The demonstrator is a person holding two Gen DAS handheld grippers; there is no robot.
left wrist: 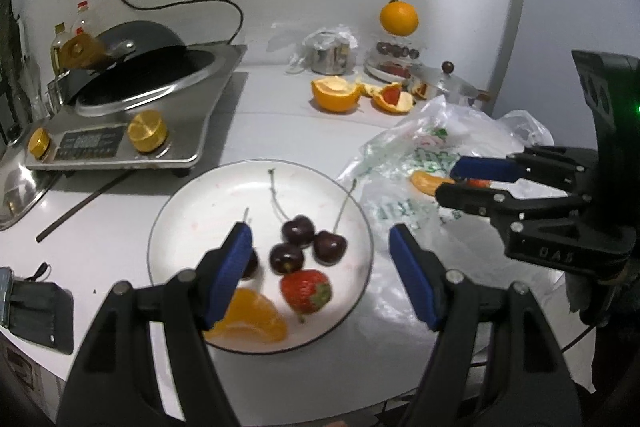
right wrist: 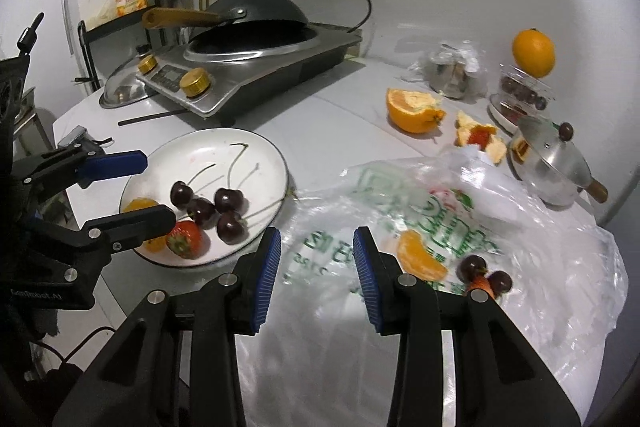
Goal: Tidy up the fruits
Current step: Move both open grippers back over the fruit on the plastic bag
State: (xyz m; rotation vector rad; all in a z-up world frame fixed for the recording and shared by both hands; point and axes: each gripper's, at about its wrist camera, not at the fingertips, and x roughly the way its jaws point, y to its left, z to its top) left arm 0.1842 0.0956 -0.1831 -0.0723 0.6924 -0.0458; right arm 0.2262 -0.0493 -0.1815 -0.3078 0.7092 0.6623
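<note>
Currently | left gripper (left wrist: 320,275) spread above round white plate (left wrist: 192,211), red strawberry (left wrist: 306,289) seen between fingers | right gripper (right wrist: 316,271) spread over clear plastic bag (right wrist: 520,267), orange segment (right wrist: 422,255) just beside right finger

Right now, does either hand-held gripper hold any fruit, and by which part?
No. The left hand-held gripper is open above the plate, and the right hand-held gripper is open over the plastic bag. Nothing is between their fingers.
</note>
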